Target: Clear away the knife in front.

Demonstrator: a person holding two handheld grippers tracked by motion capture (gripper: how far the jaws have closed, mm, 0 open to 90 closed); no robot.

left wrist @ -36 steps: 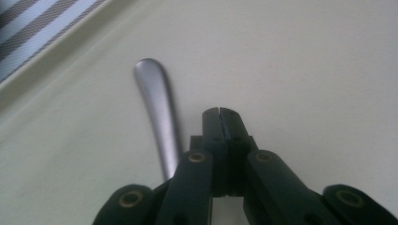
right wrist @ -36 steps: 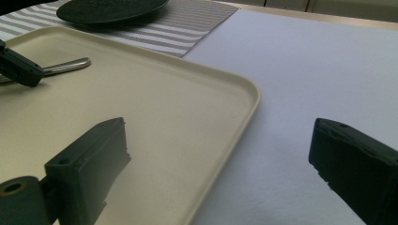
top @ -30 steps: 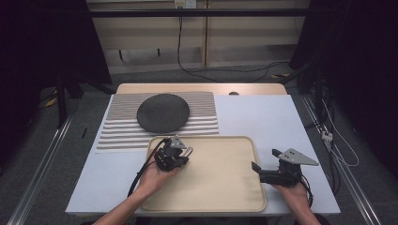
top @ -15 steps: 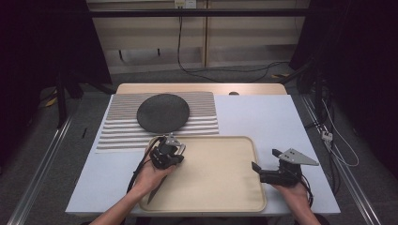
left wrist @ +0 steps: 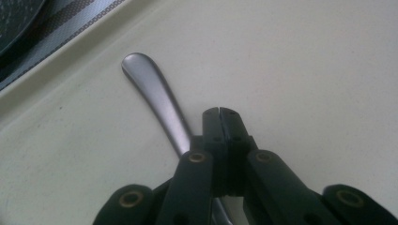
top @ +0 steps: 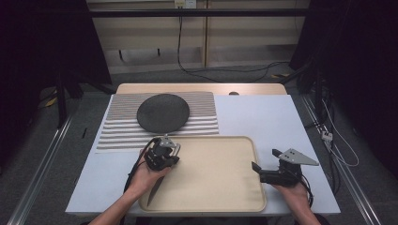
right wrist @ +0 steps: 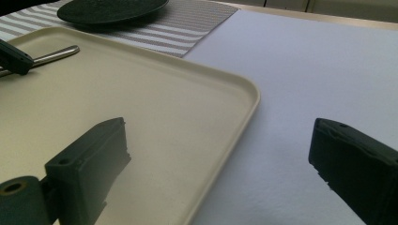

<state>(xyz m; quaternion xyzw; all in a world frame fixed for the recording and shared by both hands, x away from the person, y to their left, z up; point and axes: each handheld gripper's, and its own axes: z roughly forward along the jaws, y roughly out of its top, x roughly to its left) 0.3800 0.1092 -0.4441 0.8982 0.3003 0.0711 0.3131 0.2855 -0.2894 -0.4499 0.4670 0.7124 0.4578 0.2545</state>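
The left tool (top: 162,154) sits over the near-left part of a cream tray (top: 234,197), held from below by the person's left hand (top: 143,176). In the left gripper view its two black jaws are pressed together, tips meeting with no gap — a silver utensil handle (left wrist: 152,96) runs out from beneath them, its rounded end pointing toward the tray's rim. Whether the jaws actually pinch the handle or merely lie over it cannot be told, since the metal passes under the linkage. In the high view a dark, tapered blade-like shape (top: 154,191) extends from below the left hand toward the tray's near edge; it looks like the other end of the same utensil.

The right tool (top: 267,176) is held by the right hand (top: 293,194) just beside the tray's right rim, a grey three-cornered plate (top: 296,157) on top. Its jaws are spread wide — in the right gripper view one jaw hangs over the tray's surface, the other over the bare white worktop (right wrist: 328,65), with the tray's rim between them and nothing held.

Beyond the tray lies a striped placemat (top: 117,126), its near edge close to the tray's far rim, and a dark round plate (top: 163,112) rests on it. Cables (top: 338,145) trail on the floor by the worktop's right side.
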